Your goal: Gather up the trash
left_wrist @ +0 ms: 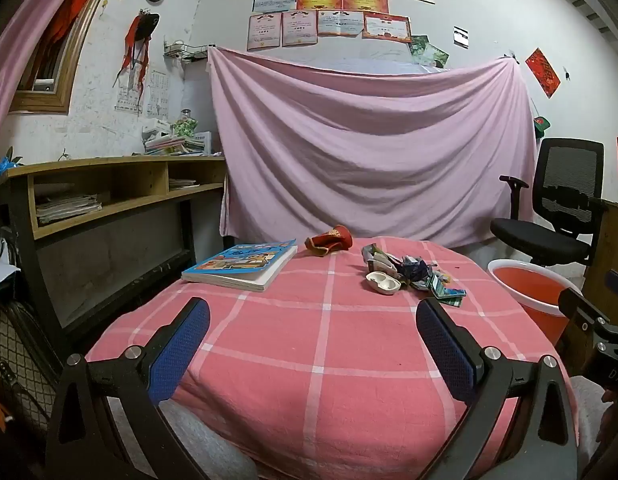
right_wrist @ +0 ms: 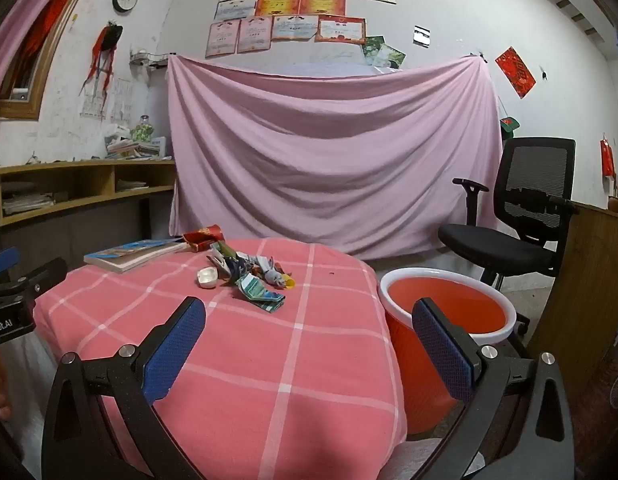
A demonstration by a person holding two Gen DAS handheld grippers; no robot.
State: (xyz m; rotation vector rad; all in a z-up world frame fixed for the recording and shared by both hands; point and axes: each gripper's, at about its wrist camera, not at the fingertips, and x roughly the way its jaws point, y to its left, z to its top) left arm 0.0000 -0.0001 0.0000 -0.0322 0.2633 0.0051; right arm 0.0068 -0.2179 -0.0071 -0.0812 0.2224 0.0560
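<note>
Both blue-padded black grippers, left (left_wrist: 313,316) and right (right_wrist: 309,316), spread wide, empty, over pink checked table's (left_wrist: 325,352) near edge, crumpled wrapper pile (left_wrist: 413,276) toward far edge.

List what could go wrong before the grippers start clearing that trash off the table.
1. The trash pile is loose scraps; a pinch may lift only some and scatter the rest.
2. The book and the red pouch lie close by and could be swept in by mistake.
3. The orange bin stands off the table's right edge; scraps released early would land on the floor.
</note>
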